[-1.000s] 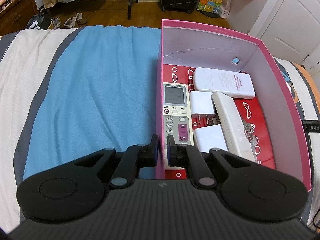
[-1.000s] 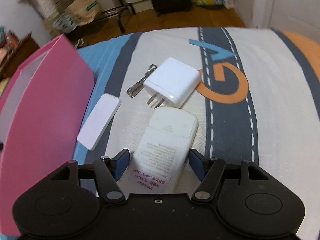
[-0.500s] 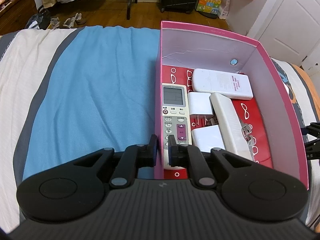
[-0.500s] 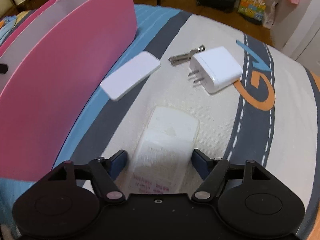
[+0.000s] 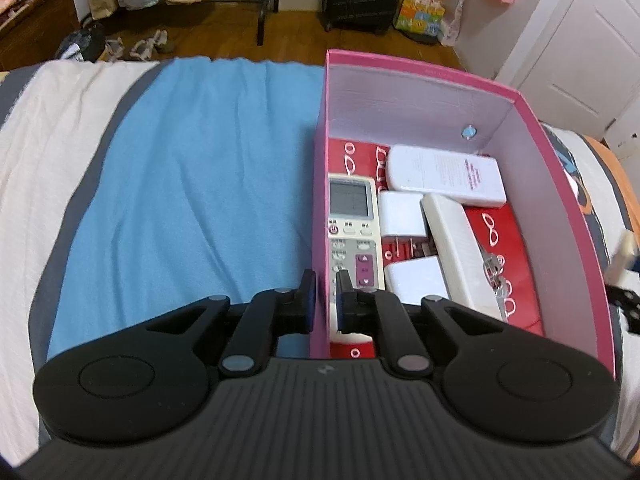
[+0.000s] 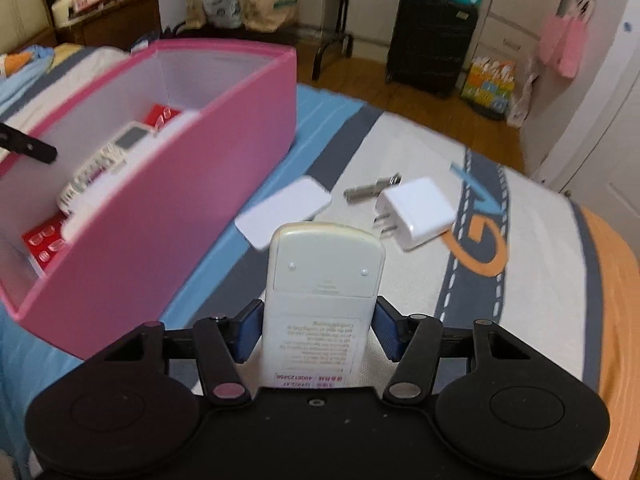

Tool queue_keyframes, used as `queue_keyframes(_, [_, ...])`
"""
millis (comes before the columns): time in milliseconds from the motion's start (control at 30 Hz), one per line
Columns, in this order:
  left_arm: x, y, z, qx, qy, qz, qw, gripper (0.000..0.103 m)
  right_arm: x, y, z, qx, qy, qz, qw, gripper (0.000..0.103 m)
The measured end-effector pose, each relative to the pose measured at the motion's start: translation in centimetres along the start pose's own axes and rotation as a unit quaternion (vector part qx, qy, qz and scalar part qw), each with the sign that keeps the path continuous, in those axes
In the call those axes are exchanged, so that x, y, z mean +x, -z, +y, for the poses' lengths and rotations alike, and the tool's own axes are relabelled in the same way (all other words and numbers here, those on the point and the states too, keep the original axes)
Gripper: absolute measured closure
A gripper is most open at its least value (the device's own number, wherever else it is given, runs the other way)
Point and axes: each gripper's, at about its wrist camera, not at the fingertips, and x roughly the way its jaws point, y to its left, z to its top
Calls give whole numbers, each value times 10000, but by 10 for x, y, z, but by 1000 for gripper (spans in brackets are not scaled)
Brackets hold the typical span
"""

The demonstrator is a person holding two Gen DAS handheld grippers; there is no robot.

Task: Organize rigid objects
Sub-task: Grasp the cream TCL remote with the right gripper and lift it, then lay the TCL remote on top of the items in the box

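My left gripper point(image 5: 322, 296) is shut on the near left wall of the pink box point(image 5: 320, 184), one finger on each side. Inside lie a grey remote point(image 5: 352, 228), a white remote point(image 5: 444, 174), two white chargers point(image 5: 402, 214), a long white block point(image 5: 460, 252) and keys point(image 5: 494, 276). My right gripper point(image 6: 316, 328) is shut on a white remote point(image 6: 322, 280), back side up, lifted above the bed beside the pink box point(image 6: 180, 200). A flat white card point(image 6: 284, 212), a key point(image 6: 370, 190) and a white plug charger point(image 6: 416, 212) lie on the bed beyond it.
The bed has a blue cloth point(image 5: 192, 184) left of the box and a striped cover point(image 6: 532, 264) on the right. Beyond the bed are a wooden floor, a black suitcase point(image 6: 430, 36), paper bags point(image 6: 268, 0) and a white door point(image 5: 580, 40).
My right gripper closed on the white remote and lifted it off the bed, rising so the box's inside shows. The left gripper stayed clamped on the box wall.
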Motion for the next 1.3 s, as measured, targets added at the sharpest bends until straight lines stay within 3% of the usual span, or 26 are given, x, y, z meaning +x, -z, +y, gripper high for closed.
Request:
queue_keyframes(367, [0, -1, 2, -42, 11, -10, 10000, 98, -85, -34, 27, -470, -187, -1300, 9902, 42])
queue_keyframes(533, [3, -2, 4, -115, 40, 44, 9999, 98, -103, -49, 59, -732, -1062, -1518, 9800, 42])
queue_keyframes(700, [2, -2, 4, -78, 44, 54, 9999, 98, -84, -53, 84, -895, -1536, -1232, 9763, 42])
queue_keyframes(867, [2, -2, 4, -39, 49, 49, 10000, 98, -67, -64, 103, -1522, -1228, -1018, 9754, 42])
queue_keyframes(1033, [2, -2, 8, -108, 129, 61, 9998, 97, -52, -73, 115, -1785, -1327, -856, 9712, 42])
queue_keyframes(1167, [1, -2, 11, -162, 200, 57, 9997, 97, -26, -97, 110, -1363, -1683, -876, 9723, 42])
queue_keyframes(1300, [2, -1, 13, -195, 245, 59, 9995, 96, 4, -116, 102, -749, -2203, -1302, 9638, 42])
